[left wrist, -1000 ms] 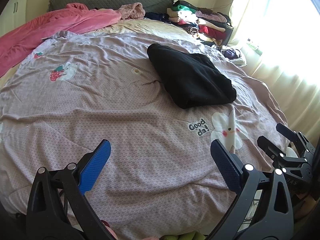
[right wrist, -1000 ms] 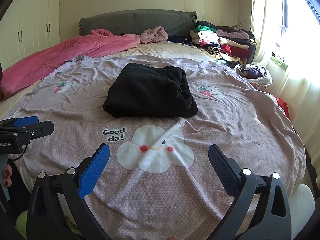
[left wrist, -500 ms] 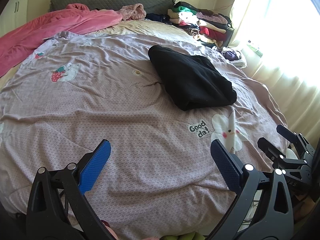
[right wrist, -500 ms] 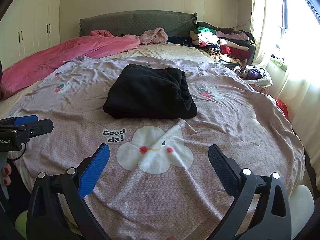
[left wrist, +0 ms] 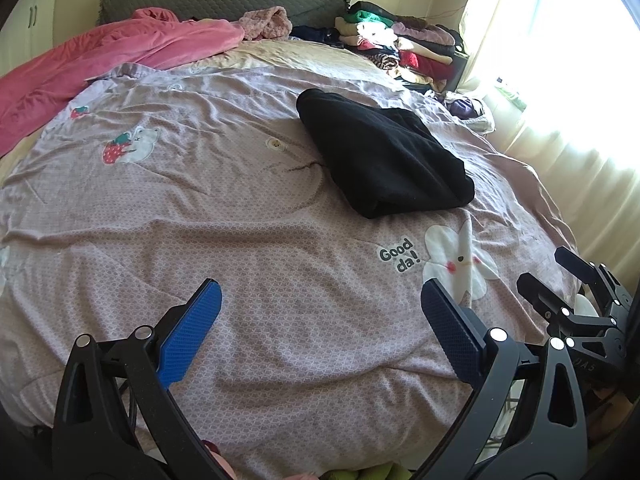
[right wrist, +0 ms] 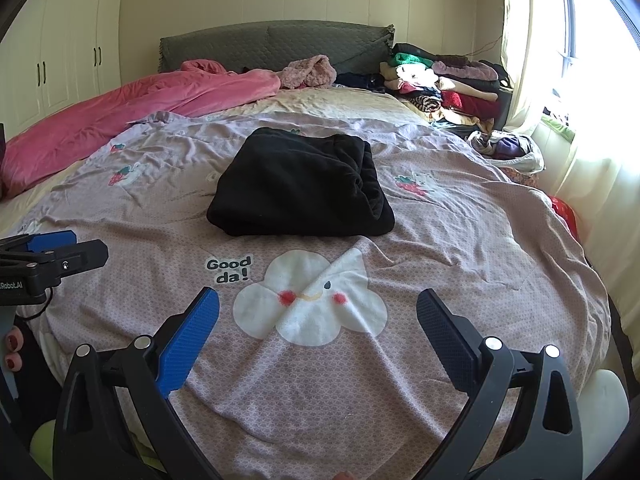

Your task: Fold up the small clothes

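Observation:
A black garment (left wrist: 384, 156) (right wrist: 300, 186) lies folded into a thick rectangle on the mauve bedspread (left wrist: 200, 208) (right wrist: 460, 232), just beyond the cloud print and the "Good da!" lettering. My left gripper (left wrist: 320, 304) hovers open over the near edge of the bed, well short of the garment, nothing between its blue pads. My right gripper (right wrist: 318, 308) is open too, above the cloud print, and holds nothing. In the left wrist view the right gripper (left wrist: 560, 276) shows at the right edge. The left gripper (right wrist: 60, 248) shows at the left edge of the right wrist view.
A pink quilt (right wrist: 140, 112) is bunched along the far left of the bed. A stack of folded clothes (right wrist: 444, 80) sits by the grey headboard (right wrist: 272, 42) at the back right. A curtained window (right wrist: 576, 80) lines the right side, with a bag of clothes (right wrist: 508, 148) below it.
Both grippers have drifted back and slightly up from the bed; the black garment looks a little farther off. It lies as before, and both grippers stay open.

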The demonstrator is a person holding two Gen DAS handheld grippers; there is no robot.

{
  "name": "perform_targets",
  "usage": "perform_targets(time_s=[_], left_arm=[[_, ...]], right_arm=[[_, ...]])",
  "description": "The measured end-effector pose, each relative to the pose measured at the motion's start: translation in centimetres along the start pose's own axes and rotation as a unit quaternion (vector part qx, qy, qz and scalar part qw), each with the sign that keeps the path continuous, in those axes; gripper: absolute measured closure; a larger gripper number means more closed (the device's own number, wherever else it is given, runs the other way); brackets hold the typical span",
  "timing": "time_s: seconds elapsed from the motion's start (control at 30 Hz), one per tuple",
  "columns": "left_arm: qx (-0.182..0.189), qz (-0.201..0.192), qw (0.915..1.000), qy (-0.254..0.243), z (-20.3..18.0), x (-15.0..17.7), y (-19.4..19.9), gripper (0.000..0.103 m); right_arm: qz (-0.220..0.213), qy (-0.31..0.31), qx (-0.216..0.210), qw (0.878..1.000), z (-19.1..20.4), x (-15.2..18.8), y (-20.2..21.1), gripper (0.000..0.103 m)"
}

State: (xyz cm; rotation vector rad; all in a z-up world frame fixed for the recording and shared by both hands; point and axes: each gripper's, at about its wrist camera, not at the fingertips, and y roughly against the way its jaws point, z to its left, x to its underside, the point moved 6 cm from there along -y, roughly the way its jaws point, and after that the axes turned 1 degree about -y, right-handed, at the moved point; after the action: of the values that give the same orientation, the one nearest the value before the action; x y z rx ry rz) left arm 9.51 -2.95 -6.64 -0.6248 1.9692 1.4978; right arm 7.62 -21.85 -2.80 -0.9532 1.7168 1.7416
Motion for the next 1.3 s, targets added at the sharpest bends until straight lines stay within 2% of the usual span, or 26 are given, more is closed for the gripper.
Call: perform_targets(time_s=[1.07, 1.17, 1.3], left_arm=[[-0.023, -0.008, 0.9996, -0.015, 0.1, 0.1, 0.4, 0.009], [-0.004, -0.011, 0.9999, -0.01, 0.3, -0.1, 1.1, 0.009], [-0.002, -0.028, 0.9996, 0.002, 1.4, -1.4, 3.0, 0.009]], right_arm=[[-0.001, 0.002, 0.011, 1.0, 0.0, 0.0, -0.1, 0.004], [-0.002, -0.001, 0.013, 1.0, -0.2, 0.0, 0.0, 0.004], [-0.007, -0.012, 0.023, 1.0, -1.1, -0.4, 0.5, 0.004]])
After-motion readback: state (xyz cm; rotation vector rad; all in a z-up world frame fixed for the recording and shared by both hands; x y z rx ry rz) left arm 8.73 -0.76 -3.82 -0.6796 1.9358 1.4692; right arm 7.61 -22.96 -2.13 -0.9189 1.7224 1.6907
